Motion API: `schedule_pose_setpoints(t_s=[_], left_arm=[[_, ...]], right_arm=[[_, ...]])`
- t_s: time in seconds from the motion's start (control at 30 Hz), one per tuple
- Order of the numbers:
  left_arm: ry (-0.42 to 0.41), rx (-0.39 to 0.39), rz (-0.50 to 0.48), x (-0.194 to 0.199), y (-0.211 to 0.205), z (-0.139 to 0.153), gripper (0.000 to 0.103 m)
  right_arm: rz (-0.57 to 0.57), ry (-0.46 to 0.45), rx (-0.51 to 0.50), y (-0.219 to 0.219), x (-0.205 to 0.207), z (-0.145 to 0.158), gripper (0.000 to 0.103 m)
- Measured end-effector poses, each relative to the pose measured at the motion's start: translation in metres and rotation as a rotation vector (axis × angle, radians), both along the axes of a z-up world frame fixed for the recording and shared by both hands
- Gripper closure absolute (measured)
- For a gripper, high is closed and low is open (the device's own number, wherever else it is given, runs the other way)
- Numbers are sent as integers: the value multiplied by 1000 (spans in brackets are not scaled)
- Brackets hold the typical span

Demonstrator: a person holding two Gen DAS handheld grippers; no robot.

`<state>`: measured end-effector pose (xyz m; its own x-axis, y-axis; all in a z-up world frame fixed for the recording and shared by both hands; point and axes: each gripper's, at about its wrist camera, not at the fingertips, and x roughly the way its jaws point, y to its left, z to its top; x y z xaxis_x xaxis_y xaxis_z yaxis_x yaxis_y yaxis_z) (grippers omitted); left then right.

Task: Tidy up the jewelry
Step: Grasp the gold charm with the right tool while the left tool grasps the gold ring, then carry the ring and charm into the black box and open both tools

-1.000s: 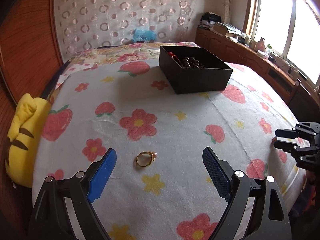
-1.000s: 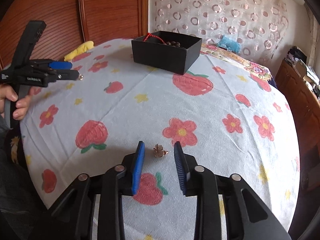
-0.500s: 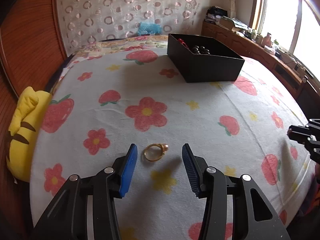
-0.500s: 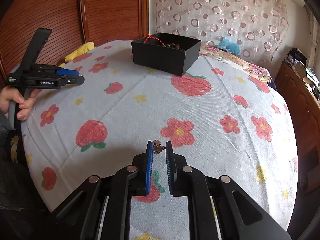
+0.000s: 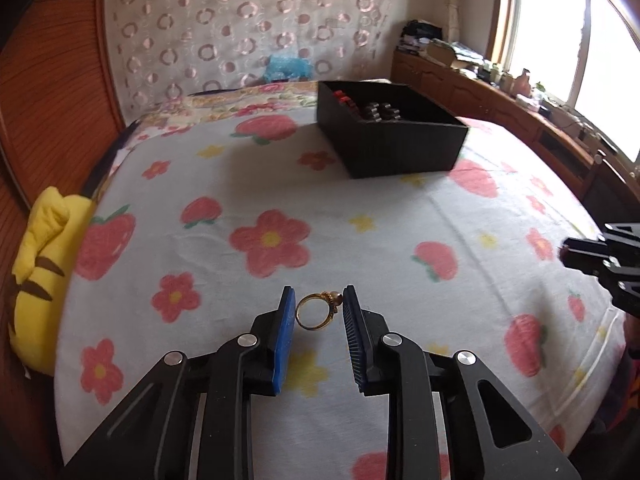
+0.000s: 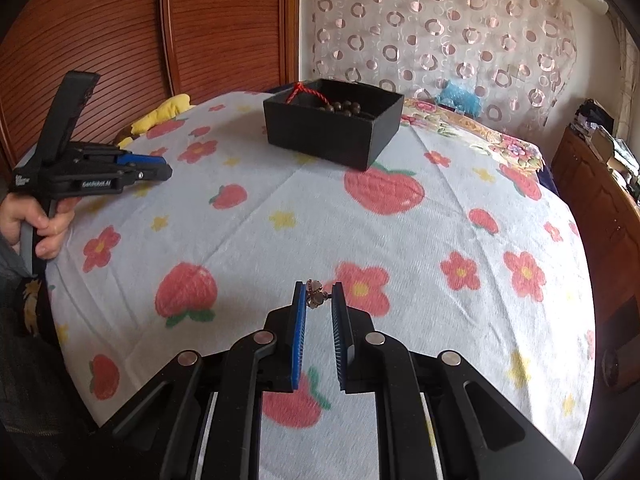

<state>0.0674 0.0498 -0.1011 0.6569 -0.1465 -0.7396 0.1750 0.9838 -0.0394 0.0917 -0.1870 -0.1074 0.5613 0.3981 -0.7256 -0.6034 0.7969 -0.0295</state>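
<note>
A gold ring with a pearl [image 5: 318, 311] sits between the blue pads of my left gripper [image 5: 319, 304], which is shut on it just above the flowered sheet. My right gripper [image 6: 319, 298] is shut on a small gold earring [image 6: 315, 295], held at the pad tips. A black box [image 5: 390, 136] holding dark beads and a red cord stands at the far side of the bed; it also shows in the right wrist view [image 6: 334, 122]. The left gripper shows at the left of the right wrist view [image 6: 158, 170], the right gripper at the right edge of the left wrist view [image 5: 568, 252].
The bed has a white sheet [image 5: 360, 216] printed with strawberries and flowers. A yellow plush toy [image 5: 38, 264] lies at the left edge by the wooden headboard. A wooden cabinet with clutter [image 5: 480, 80] runs under the window on the right.
Both grippers have closed from open: the left onto the ring, the right onto the earring. Both have lifted slightly and the box appears nearer.
</note>
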Motion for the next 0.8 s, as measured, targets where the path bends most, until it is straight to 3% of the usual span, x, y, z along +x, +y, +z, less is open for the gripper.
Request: schedule_pose_setpoints(t_s=[0.47, 0.8], left_arm=[[-90, 6, -91, 24, -44, 33, 80], [-119, 5, -82, 47, -44, 47, 80]], right_arm=[[17, -75, -16, 38, 68, 32, 89], [-16, -47, 52, 57, 129, 47, 89]])
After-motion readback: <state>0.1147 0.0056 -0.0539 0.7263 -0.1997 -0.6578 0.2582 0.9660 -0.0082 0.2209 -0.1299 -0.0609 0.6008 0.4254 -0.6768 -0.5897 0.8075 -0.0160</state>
